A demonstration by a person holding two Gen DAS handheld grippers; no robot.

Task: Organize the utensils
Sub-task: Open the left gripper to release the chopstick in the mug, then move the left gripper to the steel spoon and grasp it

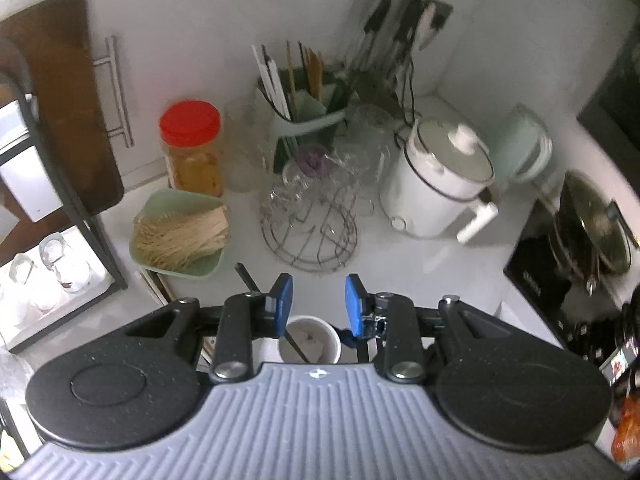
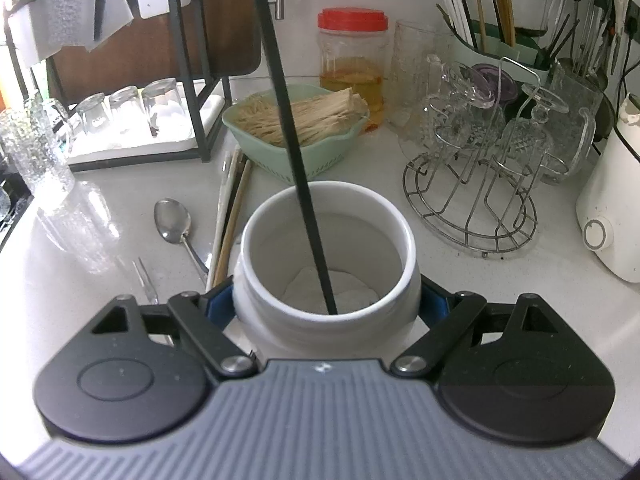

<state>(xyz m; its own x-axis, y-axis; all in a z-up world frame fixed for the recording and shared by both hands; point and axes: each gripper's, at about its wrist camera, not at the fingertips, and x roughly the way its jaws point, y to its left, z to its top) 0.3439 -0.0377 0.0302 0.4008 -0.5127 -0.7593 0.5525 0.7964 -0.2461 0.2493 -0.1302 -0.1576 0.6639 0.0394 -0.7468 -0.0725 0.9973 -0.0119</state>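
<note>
My right gripper (image 2: 326, 304) is shut on a white ceramic jar (image 2: 280, 320) that stands on the counter. A black chopstick (image 2: 288, 132) leans inside the jar. Left of the jar lie a metal spoon (image 2: 174, 220), a small fork (image 2: 144, 278) and a few pale chopsticks (image 2: 230, 216). My left gripper (image 1: 318, 302) is open and empty, held above the jar (image 1: 310, 338), with the black chopstick (image 1: 248, 278) passing by its left finger. The right gripper's blue pad (image 1: 348, 336) shows beside the jar.
A green basket of dried sticks (image 2: 296, 120), a red-lidded jar (image 2: 352, 64), a wire glass rack (image 2: 472, 200), a green utensil holder (image 2: 500, 48), a white cooker (image 1: 436, 184), a drying rack with glasses (image 2: 132, 120) and a stovetop pot (image 1: 592, 228) surround the spot.
</note>
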